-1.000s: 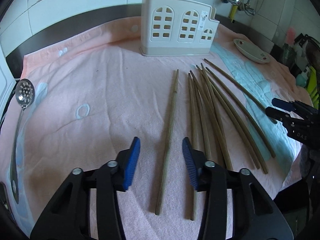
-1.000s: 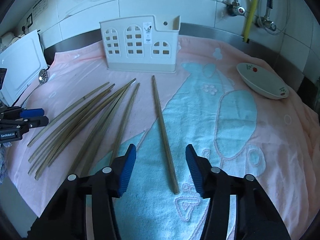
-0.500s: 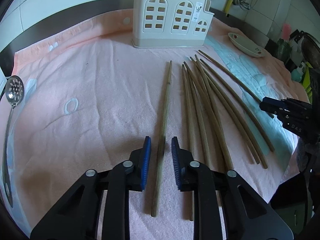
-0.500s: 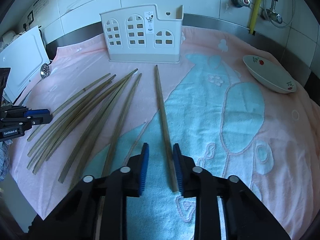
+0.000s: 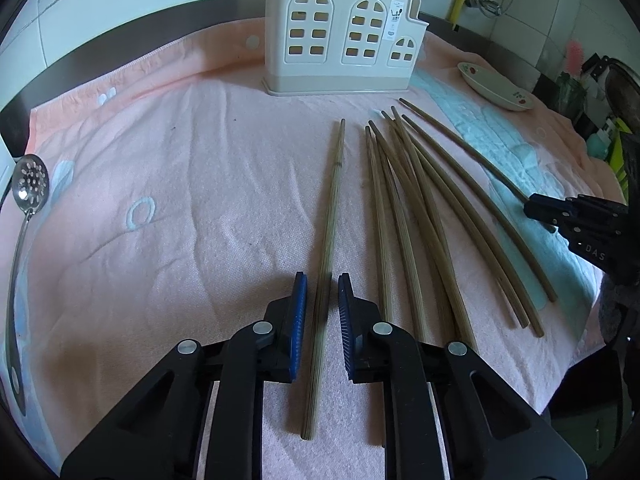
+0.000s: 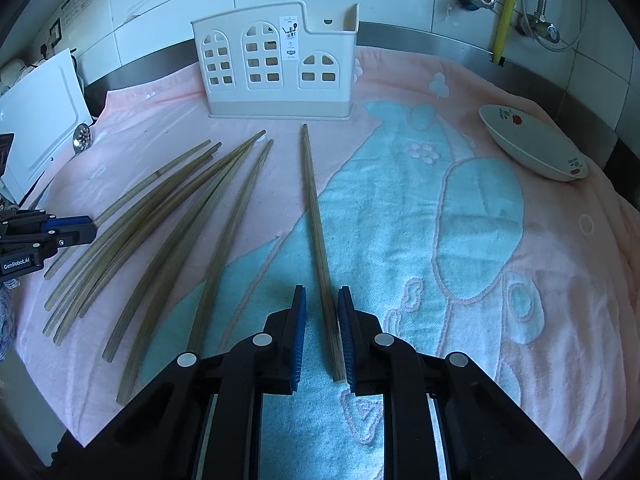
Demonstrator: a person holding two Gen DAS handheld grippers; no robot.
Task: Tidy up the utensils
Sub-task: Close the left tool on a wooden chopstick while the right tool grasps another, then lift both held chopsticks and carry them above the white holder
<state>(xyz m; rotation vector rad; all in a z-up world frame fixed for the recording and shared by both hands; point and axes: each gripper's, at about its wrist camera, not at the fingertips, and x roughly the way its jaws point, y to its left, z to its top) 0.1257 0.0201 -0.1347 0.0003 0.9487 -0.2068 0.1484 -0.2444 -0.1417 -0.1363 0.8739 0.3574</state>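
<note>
Both grippers have narrowed from wide open, each now straddling one chopstick.
Left gripper (image 5: 322, 292): blue pads close beside a long brown bamboo chopstick (image 5: 329, 240), small gaps showing, not yet clenched. Right gripper (image 6: 322, 304): right pad touches another bamboo chopstick (image 6: 318, 236), left pad apart. Both sticks lie on the pink-and-blue towel (image 6: 460, 240) w/ the loose chopstick bundle (image 5: 416, 208), pointing at the cream plastic utensil holder (image 5: 340, 40).

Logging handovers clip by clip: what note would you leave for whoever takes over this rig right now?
Left gripper: jaws narrowed around the leftmost chopstick, slight gap, not lifted.
Right gripper: same around the rightmost chopstick.
Remaining chopsticks lie fanned on the towel between them; slotted spoon at far left.
Utensil holder stands behind, nothing visible inside it.
Left: clamp, carry every utensil into the holder.
</note>
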